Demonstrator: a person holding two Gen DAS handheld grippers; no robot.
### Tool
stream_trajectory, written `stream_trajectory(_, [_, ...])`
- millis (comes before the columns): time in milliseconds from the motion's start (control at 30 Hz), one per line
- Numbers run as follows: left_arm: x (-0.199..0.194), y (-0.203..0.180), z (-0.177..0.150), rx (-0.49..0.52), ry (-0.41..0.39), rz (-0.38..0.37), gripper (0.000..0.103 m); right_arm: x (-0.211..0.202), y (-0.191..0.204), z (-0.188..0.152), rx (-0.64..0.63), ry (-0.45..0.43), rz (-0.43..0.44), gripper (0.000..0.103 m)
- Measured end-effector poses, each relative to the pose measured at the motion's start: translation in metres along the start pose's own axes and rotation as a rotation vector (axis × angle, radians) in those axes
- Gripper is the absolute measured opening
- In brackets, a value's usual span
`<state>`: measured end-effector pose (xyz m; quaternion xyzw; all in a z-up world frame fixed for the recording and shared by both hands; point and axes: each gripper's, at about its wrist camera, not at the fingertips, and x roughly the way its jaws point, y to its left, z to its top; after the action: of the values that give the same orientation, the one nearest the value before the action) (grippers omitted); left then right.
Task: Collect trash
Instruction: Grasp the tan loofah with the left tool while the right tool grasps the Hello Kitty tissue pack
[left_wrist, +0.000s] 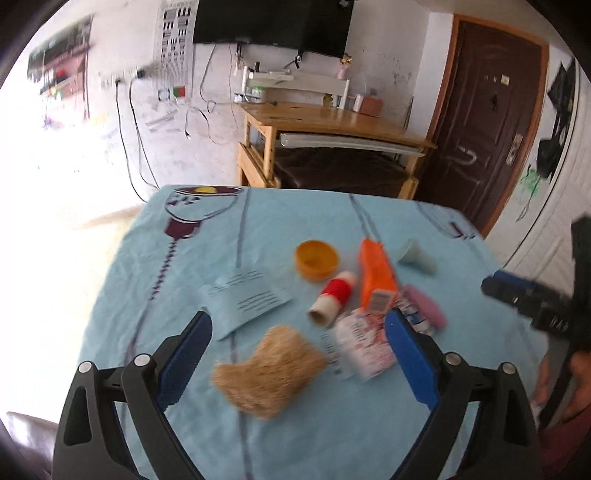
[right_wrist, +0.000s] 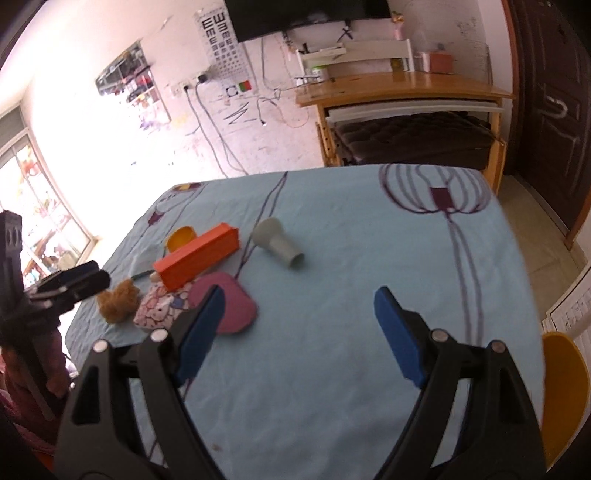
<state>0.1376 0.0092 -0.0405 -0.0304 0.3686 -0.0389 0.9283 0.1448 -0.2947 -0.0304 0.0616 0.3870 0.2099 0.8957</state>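
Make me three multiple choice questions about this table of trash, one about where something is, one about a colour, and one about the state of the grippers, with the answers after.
1. Where does the grey cup lie?
A. On its side on the cloth, apart from the pile
B. Upright on the orange box
C. Inside the yellow lid

2. What colour is the long box in the pile?
A. Green
B. Orange
C. Black

3. How do the left gripper and right gripper stand?
A. Both shut on trash
B. Left shut on the paper slip, right open
C. Both open and holding nothing

Answers: 1 A, the cup lies tipped over with bare tablecloth around it. 2 B, the box is bright orange in both views. 3 C, each pair of blue pads stands wide apart with nothing pressed between them.
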Motion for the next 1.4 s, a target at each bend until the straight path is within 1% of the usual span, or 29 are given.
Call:
stream_trajectory(33, [0.001, 0.002, -0.003, 0.017, -0.003, 0.009, 0.076, 0.004, 0.004, 0.001, -0.008, 0.007, 0.001, 0.080])
stream_trajectory(100, [0.004, 0.006, -0.007, 0.030, 0.013, -0.015, 0.072, 0.012, 0.014, 0.003, -0.025, 0.017, 0.004, 0.084])
stream_trajectory(167, [0.008, 0.014, -0.010, 0.026, 0.024, -0.025, 0.071, 0.017, 0.020, 0.005, -0.037, 0.025, 0.006, 0.085])
stream_trajectory(300, [0.013, 0.024, -0.015, 0.006, 0.044, -0.081, 0.069, 0.027, 0.029, 0.006, -0.053, 0.042, 0.008, 0.085])
stream_trajectory(400, [0.017, 0.025, -0.018, 0.013, 0.054, -0.117, 0.069, 0.030, 0.035, 0.007, -0.061, 0.050, 0.016, 0.085])
stream_trajectory(467, [0.021, 0.024, -0.020, 0.020, 0.065, -0.127, 0.068, 0.028, 0.041, 0.006, -0.071, 0.048, 0.024, 0.085])
stream_trajectory(500, [0.023, 0.023, -0.020, 0.025, 0.070, -0.139, 0.063, 0.026, 0.045, 0.006, -0.077, 0.042, 0.031, 0.085])
stream_trajectory(533, [0.023, 0.022, -0.021, 0.033, 0.069, -0.147, 0.062, 0.023, 0.048, 0.005, -0.081, 0.036, 0.038, 0.085])
stream_trajectory(600, [0.021, 0.017, -0.024, 0.066, 0.060, -0.142, 0.059, 0.016, 0.056, 0.002, -0.094, 0.027, 0.074, 0.085])
stream_trajectory(700, [0.019, 0.013, -0.028, 0.095, 0.048, -0.128, 0.056, 0.012, 0.067, -0.006, -0.112, 0.049, 0.128, 0.085])
stream_trajectory(833, [0.014, 0.014, -0.031, 0.091, 0.047, -0.119, 0.045, 0.016, 0.083, -0.014, -0.145, 0.083, 0.174, 0.085])
stream_trajectory(933, [0.009, 0.017, -0.032, 0.095, 0.047, -0.121, 0.042, 0.024, 0.094, -0.018, -0.162, 0.108, 0.191, 0.085])
stream_trajectory(967, [0.008, 0.018, -0.034, 0.096, 0.045, -0.119, 0.039, 0.027, 0.096, -0.019, -0.168, 0.116, 0.192, 0.085])
stream_trajectory(1033, [0.006, 0.020, -0.035, 0.095, 0.045, -0.123, 0.036, 0.034, 0.102, -0.019, -0.182, 0.133, 0.184, 0.085])
stream_trajectory(1067, [0.006, 0.022, -0.036, 0.089, 0.048, -0.133, 0.035, 0.038, 0.105, -0.019, -0.192, 0.142, 0.166, 0.085])
stream_trajectory(1167, [0.009, 0.028, -0.036, 0.064, 0.049, -0.159, 0.036, 0.049, 0.113, -0.019, -0.232, 0.155, 0.077, 0.085])
stream_trajectory(1267, [0.015, 0.033, -0.035, 0.042, 0.061, -0.201, 0.038, 0.056, 0.120, -0.017, -0.264, 0.162, 0.040, 0.092])
stream_trajectory(1333, [0.020, 0.033, -0.036, 0.029, 0.074, -0.214, 0.045, 0.061, 0.124, -0.017, -0.282, 0.165, 0.023, 0.093])
stream_trajectory(1400, [0.024, 0.032, -0.038, 0.030, 0.073, -0.218, 0.045, 0.063, 0.124, -0.016, -0.284, 0.164, 0.007, 0.093])
